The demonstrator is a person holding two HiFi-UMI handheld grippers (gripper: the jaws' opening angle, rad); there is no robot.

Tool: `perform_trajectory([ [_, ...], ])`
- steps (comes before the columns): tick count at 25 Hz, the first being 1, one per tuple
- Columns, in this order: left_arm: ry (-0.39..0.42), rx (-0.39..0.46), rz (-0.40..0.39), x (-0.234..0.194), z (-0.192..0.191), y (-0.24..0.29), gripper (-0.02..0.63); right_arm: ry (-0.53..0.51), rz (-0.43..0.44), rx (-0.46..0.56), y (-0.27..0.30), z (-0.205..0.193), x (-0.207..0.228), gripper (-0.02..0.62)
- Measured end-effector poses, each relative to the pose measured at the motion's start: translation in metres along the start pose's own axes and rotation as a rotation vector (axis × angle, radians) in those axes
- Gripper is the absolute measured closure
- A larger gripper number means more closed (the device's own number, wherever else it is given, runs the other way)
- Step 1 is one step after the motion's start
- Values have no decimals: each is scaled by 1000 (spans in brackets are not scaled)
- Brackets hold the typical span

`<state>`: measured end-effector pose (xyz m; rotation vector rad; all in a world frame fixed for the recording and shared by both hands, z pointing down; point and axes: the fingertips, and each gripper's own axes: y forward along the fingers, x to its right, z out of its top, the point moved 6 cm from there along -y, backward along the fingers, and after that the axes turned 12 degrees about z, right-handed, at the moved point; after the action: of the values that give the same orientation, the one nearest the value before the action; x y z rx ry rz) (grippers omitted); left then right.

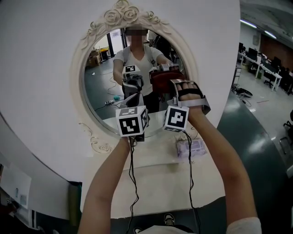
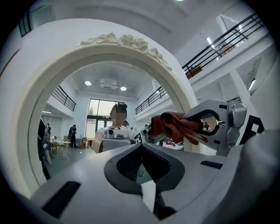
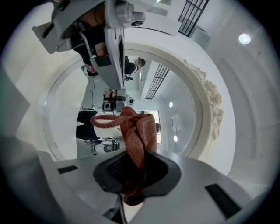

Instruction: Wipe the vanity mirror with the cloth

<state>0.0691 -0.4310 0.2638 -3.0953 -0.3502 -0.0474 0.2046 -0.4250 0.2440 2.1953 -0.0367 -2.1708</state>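
An oval vanity mirror (image 1: 103,82) in an ornate white frame (image 1: 123,13) stands upright before me. A dark red cloth (image 1: 161,82) is bunched in my right gripper (image 1: 167,77), which is shut on it and holds it up at the glass, right of centre. In the right gripper view the cloth (image 3: 138,131) sticks out from between the jaws toward the mirror frame (image 3: 205,100). My left gripper (image 1: 133,89) sits just left of it, close to the glass, shut with nothing in it (image 2: 142,151). The left gripper view shows the cloth (image 2: 177,127) to its right.
The mirror stands on a white table (image 1: 155,192) against a round white panel (image 1: 41,68). A small clear packet (image 1: 191,148) lies on the table under my right arm. Black cables (image 1: 132,183) hang from both grippers. Office desks (image 1: 270,68) stand far right.
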Motion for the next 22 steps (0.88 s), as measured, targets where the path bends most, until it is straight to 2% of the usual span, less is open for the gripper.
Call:
perform_trajectory([
  [12,-30,-149,12,6,-88,-2,595,57,128,17,4,2,-87,532],
  [22,-35,-253,23,6,-156,-9,595,61,278,26,5,8,-169,532],
])
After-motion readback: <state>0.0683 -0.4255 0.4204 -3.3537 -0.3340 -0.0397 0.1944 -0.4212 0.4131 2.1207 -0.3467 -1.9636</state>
